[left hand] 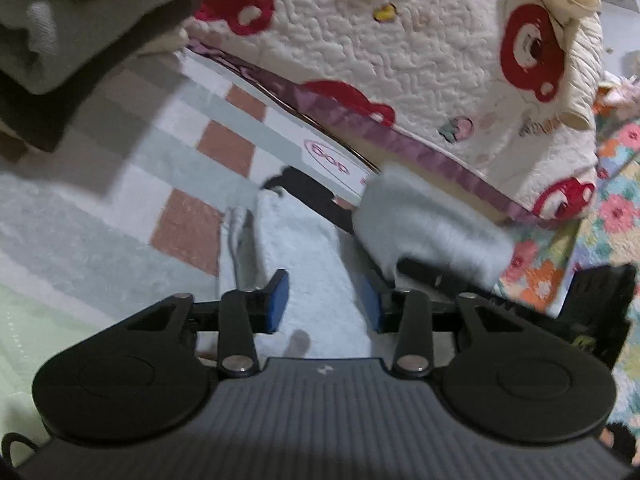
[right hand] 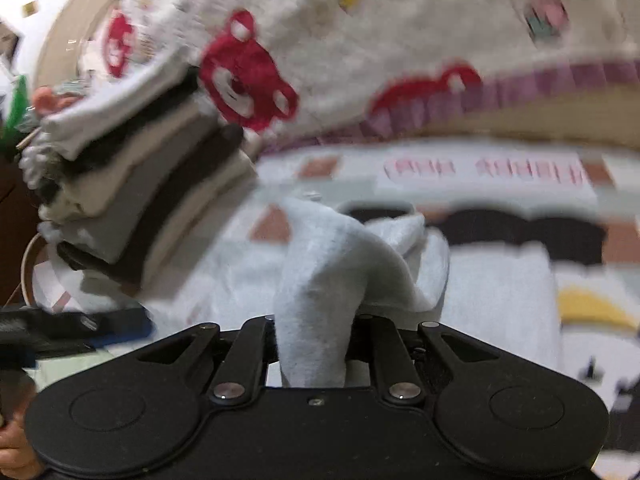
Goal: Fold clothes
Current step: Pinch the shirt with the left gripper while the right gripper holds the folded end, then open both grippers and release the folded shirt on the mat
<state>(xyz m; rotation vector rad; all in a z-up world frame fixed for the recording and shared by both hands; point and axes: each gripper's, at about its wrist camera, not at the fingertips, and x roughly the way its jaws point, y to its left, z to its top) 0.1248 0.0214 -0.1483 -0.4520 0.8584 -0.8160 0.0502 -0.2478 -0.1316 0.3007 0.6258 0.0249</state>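
My left hand-held gripper (left hand: 326,300) stands partly apart, its blue rubber pads (left hand: 279,300) with nothing pinched between them; the pale grey fleece garment (left hand: 308,248) lies flat just under and beyond the tips, soft and nappy, with a ribbed cuff or hem (left hand: 236,236) bunched at its left edge. A black piece of fabric (left hand: 316,196) lies across the far end of it.

My right hand-held gripper (right hand: 316,320) is narrow and clamped on a fold of the same grey fleece (right hand: 320,280), which rises in a thick rounded hump between the jaws and hides the pads. In the left wrist view that gripper appears at the right, with the lifted fleece draped over its black finger as a blurred lump.

The garment rests on a fuzzy bed cover (left hand: 120,208) patterned in white, grey-green and terracotta squares. At the upper left sits a stack of folded clothes (right hand: 136,200), flat slabs in cream, grey, black and beige. Behind runs a cream quilted blanket (left hand: 420,48) with wavy stitching and red bear faces, edged with a purple band. A floral quilt (left hand: 612,216) shows at far right.
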